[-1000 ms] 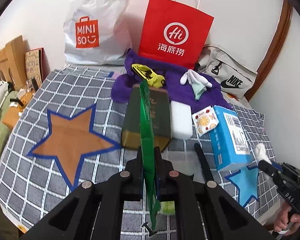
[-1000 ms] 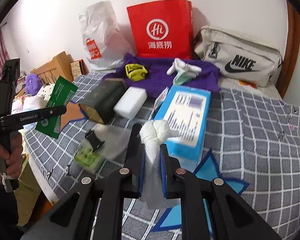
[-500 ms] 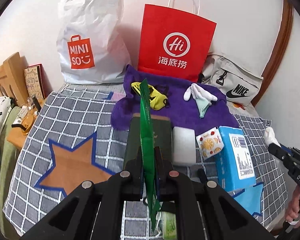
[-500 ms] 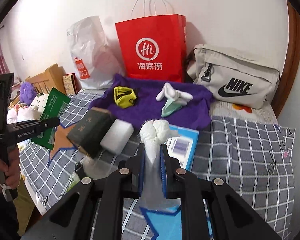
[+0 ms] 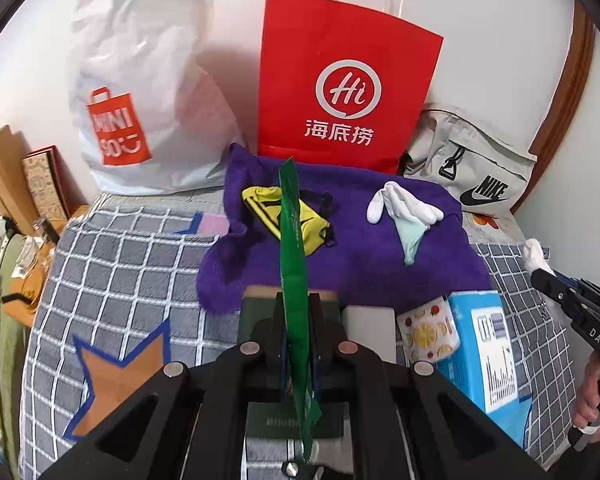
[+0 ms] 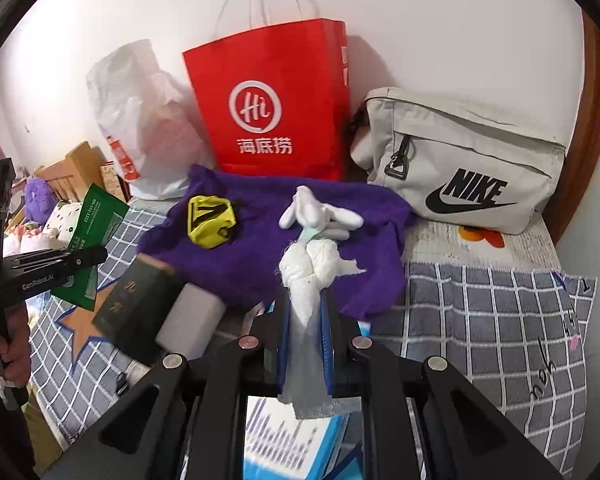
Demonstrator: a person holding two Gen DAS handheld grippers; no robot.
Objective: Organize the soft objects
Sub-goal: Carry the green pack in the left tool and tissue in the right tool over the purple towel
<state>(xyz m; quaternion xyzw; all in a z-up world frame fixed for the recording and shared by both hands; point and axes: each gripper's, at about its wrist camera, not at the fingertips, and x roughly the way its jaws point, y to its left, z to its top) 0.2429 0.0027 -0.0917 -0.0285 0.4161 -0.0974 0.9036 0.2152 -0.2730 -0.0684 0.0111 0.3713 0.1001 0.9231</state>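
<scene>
Green foil sachet stands on edge, clamped between the closed jaws of the left gripper — its top pokes up past the fingertips, its lower end hangs behind them. Ahead of this gripper lies a purple towel carrying a yellow pouch and a white glove; just under the fingertips sits a dark green box, a white block to its right. Right gripper is closed on a knotted white cloth, the knot bulging above the fingertips, the tail trailing down between the fingers. Below this gripper is a blue box; beyond it the same towel, with the glove directly in line past the knot. Against the wall further ahead: red paper bag, white Miniso plastic bag left of it, grey Nike bag to the right. All rests on a grey checked bedspread. A hand grips the left tool's handle — seen at the left edge of the right wrist view.
</scene>
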